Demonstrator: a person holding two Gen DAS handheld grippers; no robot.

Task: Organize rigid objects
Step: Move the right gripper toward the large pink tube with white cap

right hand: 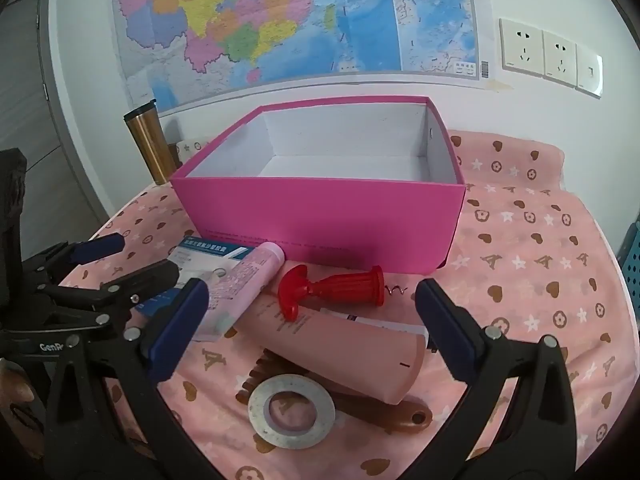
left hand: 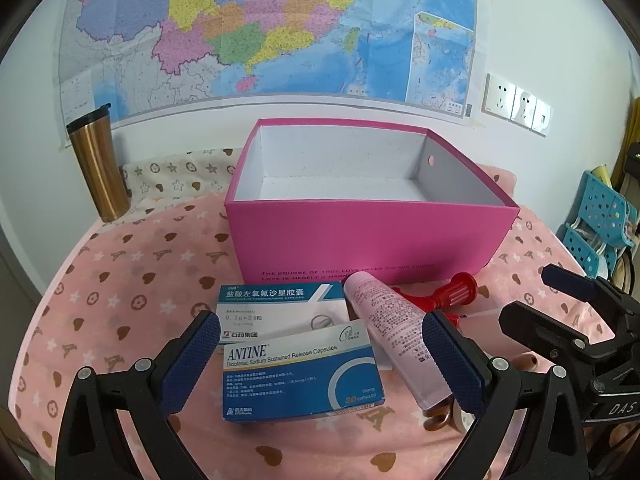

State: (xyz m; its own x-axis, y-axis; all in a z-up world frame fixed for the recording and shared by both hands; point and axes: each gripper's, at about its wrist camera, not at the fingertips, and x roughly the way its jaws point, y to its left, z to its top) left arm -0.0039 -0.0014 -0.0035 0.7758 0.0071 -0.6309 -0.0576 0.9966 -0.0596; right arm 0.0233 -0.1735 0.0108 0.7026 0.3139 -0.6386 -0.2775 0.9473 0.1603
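An open pink box (left hand: pixel 360 236) (right hand: pixel 320 216) stands empty at the back of the table. In front of it lie two blue-and-white medicine boxes (left hand: pixel 300 372) (left hand: pixel 280 308), a pale pink tube (left hand: pixel 396 340) (right hand: pixel 244 284), a red corkscrew (right hand: pixel 332 290) (left hand: pixel 452 294), a larger pink tube (right hand: pixel 352 356), a roll of clear tape (right hand: pixel 291 410) and a brown comb (right hand: pixel 360 404). My left gripper (left hand: pixel 320 364) is open around the front medicine box and the pale tube. My right gripper (right hand: pixel 312 324) is open over the larger tube and corkscrew.
A bronze tumbler (left hand: pixel 98 164) (right hand: pixel 150 144) stands at the back left by the wall. The table has a pink patterned cloth (right hand: pixel 540 280). A blue perforated rack (left hand: pixel 600 216) stands off the right edge. A map and wall sockets (right hand: pixel 548 54) are behind.
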